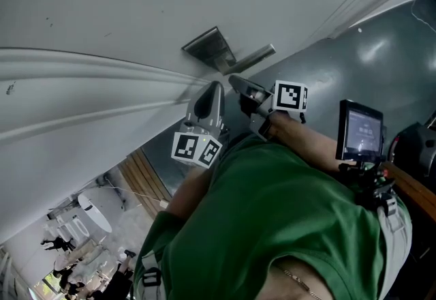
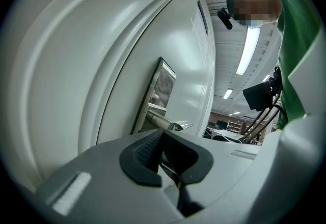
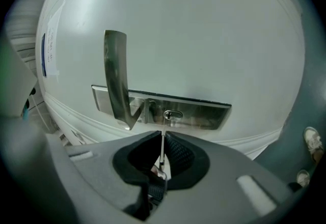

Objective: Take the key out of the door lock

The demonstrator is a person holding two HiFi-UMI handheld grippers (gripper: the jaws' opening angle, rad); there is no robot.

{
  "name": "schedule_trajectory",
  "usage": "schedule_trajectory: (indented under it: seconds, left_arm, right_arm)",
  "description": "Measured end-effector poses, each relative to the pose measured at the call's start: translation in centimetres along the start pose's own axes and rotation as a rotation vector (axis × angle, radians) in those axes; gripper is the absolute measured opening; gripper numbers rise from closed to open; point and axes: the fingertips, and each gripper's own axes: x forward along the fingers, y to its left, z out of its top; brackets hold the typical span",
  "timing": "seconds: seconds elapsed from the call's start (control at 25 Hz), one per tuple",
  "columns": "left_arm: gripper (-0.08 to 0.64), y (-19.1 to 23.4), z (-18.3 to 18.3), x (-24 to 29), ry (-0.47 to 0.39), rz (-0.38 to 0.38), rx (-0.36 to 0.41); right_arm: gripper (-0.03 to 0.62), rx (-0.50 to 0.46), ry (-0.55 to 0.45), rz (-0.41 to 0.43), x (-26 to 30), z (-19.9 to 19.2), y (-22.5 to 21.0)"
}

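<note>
A steel lock plate (image 3: 204, 111) with a lever handle (image 3: 116, 78) sits on the white door (image 3: 193, 29). Its keyhole (image 3: 172, 114) is just beyond my right gripper (image 3: 163, 134). That gripper is shut on the thin key (image 3: 162, 149), whose blade runs up between the pads toward the keyhole. Whether the tip is inside, I cannot tell. In the head view the right gripper (image 1: 235, 79) points at the plate (image 1: 208, 46) under the handle (image 1: 253, 58). My left gripper (image 1: 216, 86) is beside it, shut with nothing in it. It (image 2: 163, 131) aims along the door past the handle (image 2: 163, 123).
A small screen (image 1: 360, 129) on a rig stands at the right over the dark grey floor (image 1: 354, 53). A raised moulding (image 1: 82, 80) runs across the door by the plate. A printed label (image 3: 49, 47) is stuck on the door. Shoes (image 3: 310, 139) show at the far right.
</note>
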Motion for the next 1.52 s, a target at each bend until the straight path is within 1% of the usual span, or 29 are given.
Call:
schedule_trajectory:
  seconds: [0.08, 0.2, 0.24, 0.28, 0.36, 0.4, 0.48, 0.64, 0.76, 0.88, 1.08, 1.32, 1.52]
  left_arm:
    - [0.003, 0.0, -0.1, -0.1, 0.000, 0.002, -0.003]
    - [0.003, 0.1, -0.2, -0.6, -0.007, 0.007, -0.010]
    - [0.003, 0.2, -0.3, -0.5, -0.017, 0.007, -0.013]
    - [0.003, 0.3, -0.4, -0.5, -0.028, 0.004, -0.014]
    - [0.003, 0.2, -0.6, -0.4, -0.041, -0.002, -0.008]
    - [0.003, 0.1, -0.7, -0.3, -0.043, -0.003, -0.007]
    - [0.003, 0.4, -1.0, 0.3, -0.043, -0.001, -0.011]
    - [0.003, 1.6, -1.7, 3.2, -0.027, -0.001, -0.035]
    - [0.003, 1.3, -1.3, 2.2, -0.029, -0.008, -0.039]
    - [0.003, 1.0, -1.2, 1.3, -0.041, -0.005, -0.061]
    - [0.003, 0.8, -2.2, 2.3, -0.029, -0.027, -0.071]
    - [0.003, 0.8, -3.2, 2.6, -0.010, -0.041, -0.085]
    - [0.003, 0.9, -3.0, 3.0, 0.000, -0.049, -0.096]
  right_arm:
    - [0.026, -0.016, 0.005, 0.003, -0.1, -0.1, 0.2]
    - [0.026, -0.009, 0.014, -0.014, -0.3, -0.8, 0.4]
    - [0.025, -0.025, 0.017, -0.009, -0.2, -0.8, 0.6]
    - [0.026, -0.072, 0.020, 0.016, -0.1, -0.6, 1.2]
    - [0.026, -0.213, 0.028, 0.085, 0.1, 0.0, 2.4]
    - [0.026, -0.261, 0.031, 0.096, 0.1, 0.1, 2.7]
    - [0.026, -0.320, 0.031, 0.081, 0.0, 0.7, 2.5]
    - [0.026, -0.420, 0.019, 0.049, 0.4, 3.2, 1.9]
    - [0.026, -0.488, 0.015, 0.054, 0.1, 2.3, 3.4]
    - [0.026, -0.554, 0.005, 0.047, -0.5, 1.3, 4.1]
    - [0.026, -0.641, -0.013, 0.017, -1.1, 2.1, 3.8]
    - [0.026, -0.662, -0.031, -0.006, -1.7, 2.3, 3.3]
    - [0.026, -0.727, -0.039, -0.029, -1.7, 2.7, 3.9]
